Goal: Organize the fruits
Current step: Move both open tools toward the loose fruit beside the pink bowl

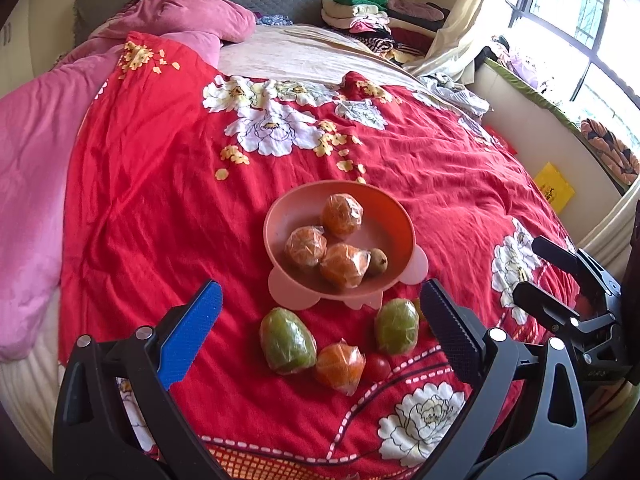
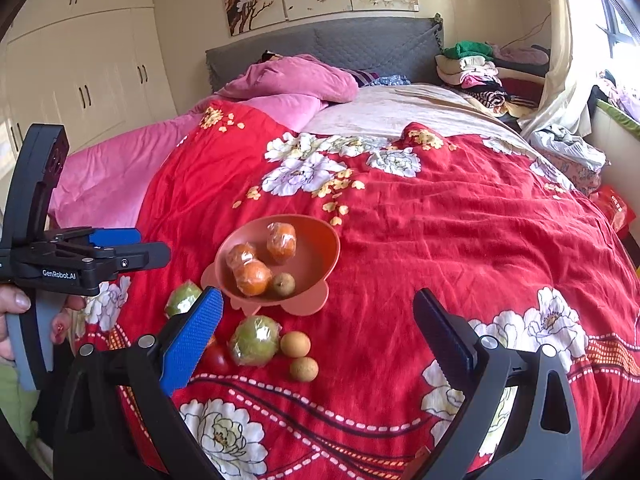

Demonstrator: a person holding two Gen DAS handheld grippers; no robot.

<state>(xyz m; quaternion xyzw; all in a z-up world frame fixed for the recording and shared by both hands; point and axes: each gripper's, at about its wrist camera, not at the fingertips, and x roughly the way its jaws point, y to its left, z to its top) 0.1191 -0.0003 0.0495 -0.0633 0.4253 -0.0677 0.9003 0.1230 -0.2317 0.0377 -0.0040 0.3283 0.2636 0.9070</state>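
A pink bowl stands on the red bedspread and holds three plastic-wrapped oranges and a small brown longan. In front of it lie two wrapped green fruits, a wrapped orange and a cherry tomato. Two loose longans rest beside the green fruit. My left gripper hangs open above the loose fruit, holding nothing. My right gripper is open and empty, right of the fruit.
A red floral bedspread covers the bed, with pink quilts to the left. Folded clothes are stacked by the grey headboard. A low wall and a window run along the right. A hand holds the left gripper's handle.
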